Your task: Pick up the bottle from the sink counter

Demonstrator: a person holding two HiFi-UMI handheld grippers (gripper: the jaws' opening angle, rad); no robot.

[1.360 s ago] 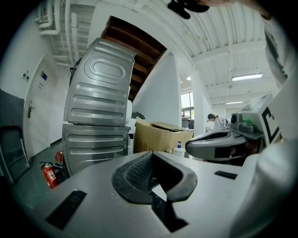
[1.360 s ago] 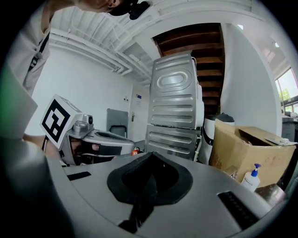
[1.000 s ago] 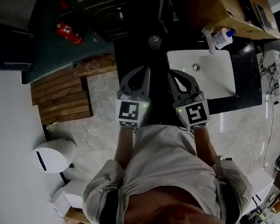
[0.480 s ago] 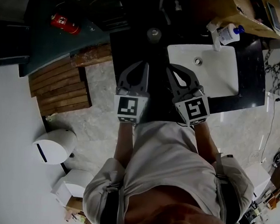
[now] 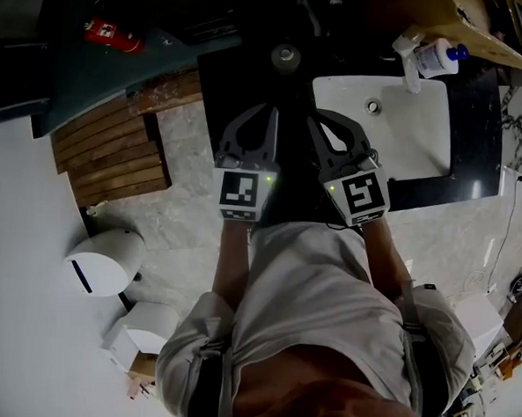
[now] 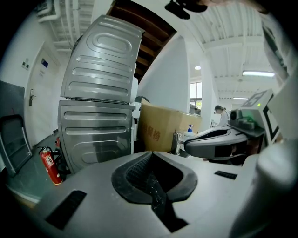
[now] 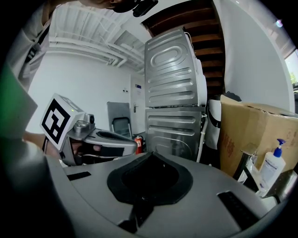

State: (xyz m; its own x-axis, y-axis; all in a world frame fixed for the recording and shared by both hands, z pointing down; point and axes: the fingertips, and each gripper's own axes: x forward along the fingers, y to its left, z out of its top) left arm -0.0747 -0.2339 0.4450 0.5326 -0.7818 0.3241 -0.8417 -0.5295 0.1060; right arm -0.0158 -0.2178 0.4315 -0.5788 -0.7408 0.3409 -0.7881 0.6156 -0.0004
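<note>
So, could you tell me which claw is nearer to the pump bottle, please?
Right. The right claw sits by the sink's left edge, with the bottle beyond the far rim; the left claw is further left over the dark counter.

Floor: pale marbled tile [image 5: 201,173], with a slatted wooden pallet [image 5: 106,154] laid on it. Black sink counter [image 5: 473,137] set at the far side. Red fire extinguisher [image 5: 108,33] stood close by two stacked ribbed steel casings [image 7: 174,107]; cardboard box [image 7: 253,135] placed beside them. White walls [image 6: 165,79]. Ribbed white ceiling [image 6: 223,28], lit by a strip light [image 6: 257,73]. Window [image 6: 193,95] seen beyond.
</note>
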